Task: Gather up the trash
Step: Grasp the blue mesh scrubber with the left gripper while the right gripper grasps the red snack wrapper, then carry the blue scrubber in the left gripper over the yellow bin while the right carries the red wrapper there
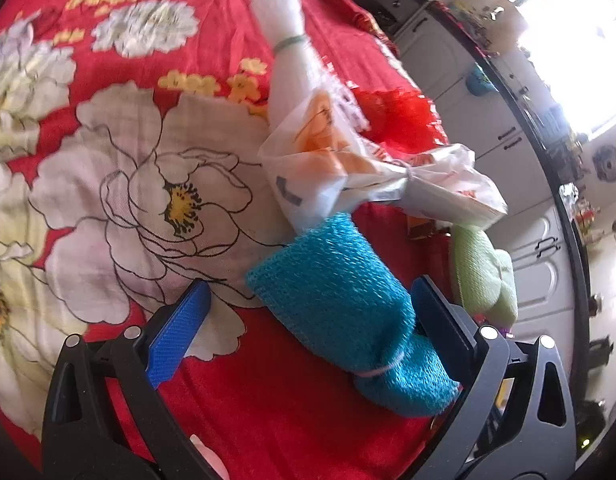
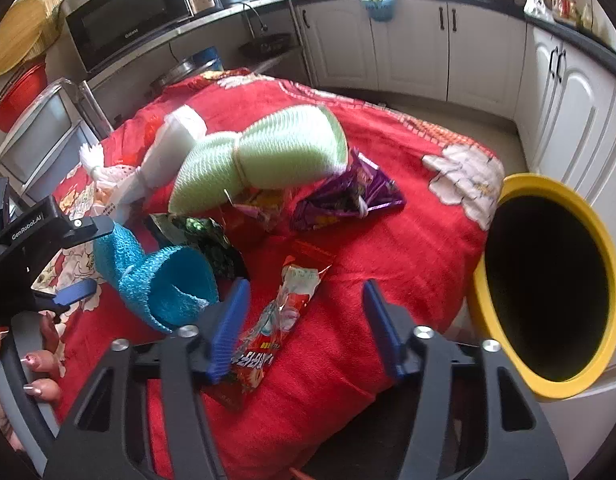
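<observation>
Left gripper (image 1: 308,320) spread wide around the blue mesh bundle (image 1: 343,304), one pad close against it, the other well clear; nothing gripped. Right gripper (image 2: 304,320) half open over a red snack wrapper (image 2: 276,320), near the left pad, not pinched. Beyond, still lying on the red floral cloth (image 2: 387,240): pale green mesh bundle (image 2: 268,156), purple wrapper (image 2: 347,192), dark green wrapper (image 2: 204,236), tied white plastic bags (image 1: 319,152). Yellow-rimmed bin (image 2: 611,264) beside the cloth, interior too dark to read. Judged barely started; most of the pile left.
</observation>
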`<action>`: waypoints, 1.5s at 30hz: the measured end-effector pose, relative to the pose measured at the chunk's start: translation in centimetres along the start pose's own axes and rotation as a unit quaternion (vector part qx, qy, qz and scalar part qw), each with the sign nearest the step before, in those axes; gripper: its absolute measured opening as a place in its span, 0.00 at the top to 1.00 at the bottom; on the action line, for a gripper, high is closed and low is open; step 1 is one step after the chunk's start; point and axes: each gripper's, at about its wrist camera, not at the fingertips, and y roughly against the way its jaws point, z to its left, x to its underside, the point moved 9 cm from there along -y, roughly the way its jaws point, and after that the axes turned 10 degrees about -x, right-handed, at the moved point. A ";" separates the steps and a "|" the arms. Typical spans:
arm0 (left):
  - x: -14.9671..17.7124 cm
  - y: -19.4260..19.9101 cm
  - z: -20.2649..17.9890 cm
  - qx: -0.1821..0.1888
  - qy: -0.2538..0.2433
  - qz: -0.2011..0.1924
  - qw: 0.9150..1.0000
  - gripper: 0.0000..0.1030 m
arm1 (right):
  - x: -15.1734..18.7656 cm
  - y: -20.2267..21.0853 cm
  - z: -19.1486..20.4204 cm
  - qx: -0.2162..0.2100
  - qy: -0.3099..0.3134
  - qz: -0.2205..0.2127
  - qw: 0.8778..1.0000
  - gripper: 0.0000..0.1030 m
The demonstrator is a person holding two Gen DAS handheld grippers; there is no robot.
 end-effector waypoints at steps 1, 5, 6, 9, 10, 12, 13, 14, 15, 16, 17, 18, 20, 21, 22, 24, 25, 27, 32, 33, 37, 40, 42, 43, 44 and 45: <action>0.0 -0.1 0.1 0.001 0.006 0.000 1.000 0.10 | 0.1 -0.3 -0.1 -0.005 -0.006 0.006 1.000 0.53; -0.3 -0.2 0.0 -0.002 0.015 -0.002 1.000 0.11 | 0.6 -0.9 -0.4 -0.017 -0.020 0.022 0.999 0.66; -0.4 -0.2 0.0 -0.005 0.013 -0.004 1.000 0.13 | 0.7 -0.9 -0.5 -0.017 -0.019 0.023 0.999 0.68; -0.3 -0.4 -0.2 -0.019 0.003 -0.013 1.000 0.24 | 1.3 -0.9 -0.7 -0.032 -0.031 0.032 0.998 0.79; -0.3 -0.3 -0.2 -0.020 -0.002 -0.015 1.000 0.27 | 1.4 -0.9 -0.7 -0.033 -0.032 0.033 0.998 0.80; -0.1 -0.2 -0.7 -0.014 -0.017 -0.018 1.000 0.42 | 1.4 -0.8 -0.7 -0.034 -0.030 0.031 0.998 0.81; -0.1 -0.2 -0.9 -0.010 -0.019 -0.016 1.000 0.45 | 1.5 -0.6 -0.8 -0.036 -0.031 0.031 0.998 0.82; -0.1 -0.2 -1.0 -0.001 -0.020 -0.011 1.000 0.53 | 1.7 -0.5 -0.8 -0.038 -0.032 0.031 0.998 0.83; 0.1 -0.2 -1.2 0.008 -0.022 -0.009 1.000 0.61 | 1.7 -0.4 -0.9 -0.038 -0.032 0.031 0.998 0.84; 0.2 0.0 -1.4 0.018 -0.026 -0.007 0.999 0.64 | 1.8 -0.3 -0.8 -0.040 -0.032 0.030 0.998 0.84; 0.4 0.0 -1.4 0.021 -0.028 -0.008 0.999 0.68 | 1.8 -0.2 -0.8 -0.041 -0.032 0.029 0.998 0.85; 0.5 0.2 -1.6 0.027 -0.031 -0.009 0.999 0.73 | 1.9 -0.1 -0.9 -0.041 -0.032 0.028 0.998 0.85; 0.8 0.6 -1.7 0.036 -0.038 -0.011 0.999 0.77 | 2.0 0.3 -1.1 -0.043 -0.033 0.025 0.998 0.85; 0.9 1.0 -1.8 0.039 -0.043 -0.014 0.998 0.80 | 2.1 0.5 -1.1 -0.043 -0.033 0.024 0.998 0.86; 0.9 1.2 -1.8 0.040 -0.046 -0.016 0.998 0.81 | 2.1 0.8 -1.2 -0.043 -0.033 0.021 0.998 0.86; 1.2 2.1 -2.0 0.043 -0.058 -0.027 0.997 0.84 | 1.9 1.2 -1.1 -0.042 -0.030 0.016 0.999 0.86; 1.2 2.3 -1.9 0.042 -0.061 -0.030 0.997 0.84 | 1.8 1.4 -0.9 -0.042 -0.028 0.013 0.999 0.86; 1.5 3.1 -1.9 0.045 -0.068 -0.036 0.996 0.85 | 1.8 1.9 -1.0 -0.042 -0.025 0.008 0.999 0.86; 2.1 5.2 -2.5 0.046 -0.094 -0.057 0.993 0.86 | 1.5 3.0 -0.9 -0.040 -0.016 -0.004 0.999 0.86; 2.2 5.6 -2.8 0.046 -0.101 -0.063 0.992 0.87 | 1.4 3.5 -0.9 -0.040 -0.014 -0.008 0.999 0.86; 2.9 7.2 -4.0 0.050 -0.129 -0.083 0.987 0.87 | 0.9 5.0 -1.1 -0.038 -0.010 -0.025 0.999 0.86; 3.4 8.5 -5.2 0.055 -0.152 -0.099 0.982 0.87 | 0.3 6.4 -1.5 -0.036 -0.010 -0.040 0.999 0.86; 3.6 9.4 -6.3 0.062 -0.168 -0.109 0.978 0.87 | -0.1 7.2 -1.7 -0.033 -0.010 -0.048 0.998 0.86; 3.7 9.8 -6.9 0.065 -0.172 -0.112 0.976 0.87 | -0.4 7.8 -1.9 -0.033 -0.012 -0.054 0.998 0.86; 3.8 10.2 -7.3 0.070 -0.178 -0.115 0.975 0.87 | -0.6 8.2 -2.1 -0.033 -0.013 -0.059 0.998 0.86; 4.0 10.6 -7.9 0.074 -0.184 -0.118 0.973 0.87 | -0.8 8.7 -2.2 -0.032 -0.015 -0.064 0.997 0.86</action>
